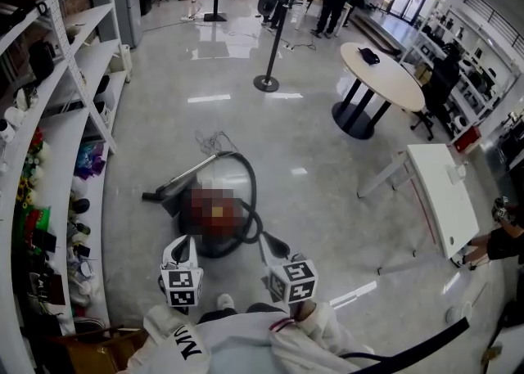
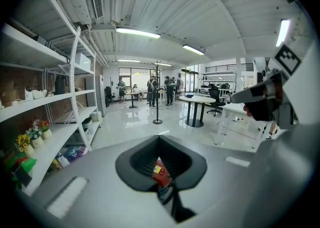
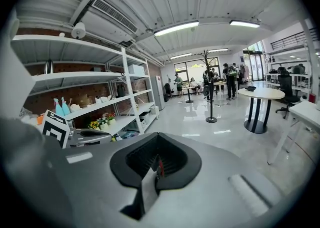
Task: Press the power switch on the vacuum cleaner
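A dark red canister vacuum cleaner (image 1: pixel 214 215) lies on the floor just ahead of me, with its black hose (image 1: pixel 248 180) looped over it and its wand and nozzle (image 1: pixel 160 194) out to the left. Both grippers hover above its near side. My left gripper (image 1: pixel 183 241) is over its left edge and my right gripper (image 1: pixel 272 243) is over its right edge. Each has its jaws together and holds nothing. A sliver of the red vacuum cleaner (image 2: pixel 160 172) shows past the left gripper (image 2: pixel 162 184), and a thinner red sliver (image 3: pixel 159 167) past the right gripper (image 3: pixel 152 174). No power switch can be made out.
White shelving (image 1: pixel 74 119) full of small items runs along the left. A post on a round base (image 1: pixel 266 82) stands ahead, a round table (image 1: pixel 381 74) at the right, and a white rectangular table (image 1: pixel 442 196) nearer on the right. People stand at the far end.
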Action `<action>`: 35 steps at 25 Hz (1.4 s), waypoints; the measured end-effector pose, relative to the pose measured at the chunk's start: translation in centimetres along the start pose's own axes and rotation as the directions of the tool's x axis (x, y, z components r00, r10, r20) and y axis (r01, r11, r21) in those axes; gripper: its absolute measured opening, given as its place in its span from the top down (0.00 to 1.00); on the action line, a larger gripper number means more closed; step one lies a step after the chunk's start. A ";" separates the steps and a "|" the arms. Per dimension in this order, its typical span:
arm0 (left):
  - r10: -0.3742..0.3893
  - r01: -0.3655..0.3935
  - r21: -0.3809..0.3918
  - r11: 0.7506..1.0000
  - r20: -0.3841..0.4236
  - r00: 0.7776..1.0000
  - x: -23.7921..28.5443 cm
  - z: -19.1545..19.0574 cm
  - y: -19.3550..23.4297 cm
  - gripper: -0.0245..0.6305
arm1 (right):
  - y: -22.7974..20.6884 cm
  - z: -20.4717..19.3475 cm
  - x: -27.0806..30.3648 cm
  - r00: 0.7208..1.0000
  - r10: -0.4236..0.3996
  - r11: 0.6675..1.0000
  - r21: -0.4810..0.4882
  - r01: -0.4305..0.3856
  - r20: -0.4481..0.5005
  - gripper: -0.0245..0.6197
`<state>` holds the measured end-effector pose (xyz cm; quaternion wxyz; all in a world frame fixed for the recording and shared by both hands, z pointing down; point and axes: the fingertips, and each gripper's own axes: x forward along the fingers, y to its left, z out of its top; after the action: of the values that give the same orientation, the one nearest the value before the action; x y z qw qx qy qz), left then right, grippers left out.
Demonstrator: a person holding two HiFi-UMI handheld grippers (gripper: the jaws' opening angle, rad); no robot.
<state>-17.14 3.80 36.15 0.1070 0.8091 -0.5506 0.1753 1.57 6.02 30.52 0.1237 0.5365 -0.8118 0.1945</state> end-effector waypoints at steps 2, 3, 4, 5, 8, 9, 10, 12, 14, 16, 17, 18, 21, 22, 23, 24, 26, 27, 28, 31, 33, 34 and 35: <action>0.002 -0.002 0.000 1.000 -0.006 1.000 -0.5 -0.3 -0.4 0.96 | 0.0 -0.3 -0.4 1.000 0.006 1.000 0.003 -0.006 0.000 0.96; 0.004 -0.004 0.003 1.000 -0.007 1.000 -0.7 -0.5 -0.6 0.96 | -0.1 -0.5 -0.6 1.000 0.008 1.000 0.005 -0.008 0.001 0.96; 0.006 -0.006 0.006 1.000 -0.006 1.000 -1.0 -0.4 -0.9 0.96 | -0.1 -0.6 -0.8 1.000 0.013 1.000 0.008 -0.013 0.004 0.96; 0.009 -0.009 0.010 1.000 -0.003 1.000 -1.3 -0.2 -1.3 0.96 | -0.2 -0.7 -1.0 1.000 0.019 1.000 0.009 -0.019 0.007 0.96; 0.038 -0.038 0.018 0.999 0.005 0.999 -2.3 -0.1 -1.7 0.96 | -0.2 -1.3 -2.0 0.999 0.044 0.999 0.016 -0.044 0.008 0.96; 0.050 -0.050 0.017 0.999 0.004 0.999 -2.7 -0.2 -1.8 0.96 | -0.2 -1.6 -2.4 0.999 0.052 0.998 0.018 -0.052 0.006 0.96; 0.059 -0.059 0.016 0.998 0.001 0.998 -3.1 -0.4 -2.0 0.96 | -0.3 -1.8 -2.9 0.998 0.059 0.998 0.021 -0.059 0.003 0.96; 0.075 -0.075 0.013 0.997 -0.008 0.997 -4.1 -0.5 -2.4 0.96 | -0.5 -2.3 -4.0 0.998 0.070 0.997 0.027 -0.070 0.000 0.96; 0.083 -0.082 0.015 0.996 -0.006 0.997 -4.9 -0.5 -3.2 0.96 | -0.9 -2.8 -5.1 0.997 0.074 0.997 0.030 -0.074 0.002 0.96; 0.084 -0.084 0.024 0.996 0.003 0.996 -5.6 -0.3 -4.2 0.96 | -1.4 -3.2 -6.1 0.997 0.074 0.997 0.032 -0.074 0.009 0.96; 0.083 -0.083 0.030 0.996 0.008 0.997 -5.9 -0.2 -4.6 0.96 | -1.6 -3.3 -6.6 0.997 0.075 0.997 0.033 -0.076 0.014 0.96; 0.081 -0.081 0.036 0.996 0.013 0.997 -6.1 0.0 -5.1 0.96 | -1.7 -3.4 -7.0 0.997 0.076 0.997 0.034 -0.076 0.020 0.96; 0.073 -0.075 0.052 0.996 0.025 0.997 -6.9 0.4 -6.7 0.96 | -2.1 -3.7 -8.4 0.997 0.076 0.996 0.036 -0.077 0.034 0.96; 0.071 -0.072 0.055 0.996 0.029 0.997 -7.2 0.5 -7.2 0.96 | -2.2 -3.9 -8.8 0.996 0.078 0.996 0.040 -0.080 0.036 0.96; 0.068 -0.070 0.058 0.996 0.033 0.997 -7.4 0.6 -7.7 0.96 | -2.3 -4.1 -9.3 0.996 0.081 0.996 0.044 -0.083 0.037 0.96; 0.066 -0.068 0.060 0.996 0.038 0.997 -7.6 0.5 -8.1 0.96 | -2.4 -4.3 -9.7 0.996 0.082 0.995 0.046 -0.084 0.039 0.96; 0.063 -0.065 0.064 0.996 0.042 0.997 -8.1 0.4 -8.9 0.96 | -2.5 -4.8 -10.6 0.996 0.081 0.995 0.051 -0.083 0.042 0.96; 0.063 -0.066 0.065 0.996 0.042 0.997 -8.5 0.3 -9.3 0.96 | -2.5 -5.1 -11.1 0.996 0.082 0.995 0.053 -0.085 0.043 0.96; 0.064 -0.067 0.066 0.996 0.044 0.997 -8.9 0.3 -9.7 0.96 | -2.4 -5.3 -11.6 0.995 0.085 0.995 0.054 -0.087 0.044 0.96; 0.065 -0.068 0.068 0.995 0.053 0.997 -10.1 0.2 -10.9 0.96 | -2.4 -6.0 -12.9 0.994 0.094 0.994 0.056 -0.097 0.049 0.96; 0.071 -0.075 0.066 0.995 0.055 0.996 -11.0 -0.3 -11.5 0.96 | -2.2 -6.6 -13.7 0.993 0.103 0.993 0.055 -0.106 0.053 0.96; 0.077 -0.081 0.064 0.995 0.056 0.995 -11.6 -0.5 -11.7 0.96 | -2.2 -6.9 -14.0 0.993 0.106 0.993 0.053 -0.109 0.054 0.96; 0.084 -0.087 0.060 0.994 0.056 0.995 -12.1 -0.7 -11.9 0.96 | -2.1 -7.3 -14.4 0.993 0.109 0.992 0.051 -0.112 0.053 0.96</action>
<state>-10.20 18.80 32.14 0.0592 0.7922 -0.5816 0.1753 9.12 20.41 31.51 0.0781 0.4986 -0.8375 0.2095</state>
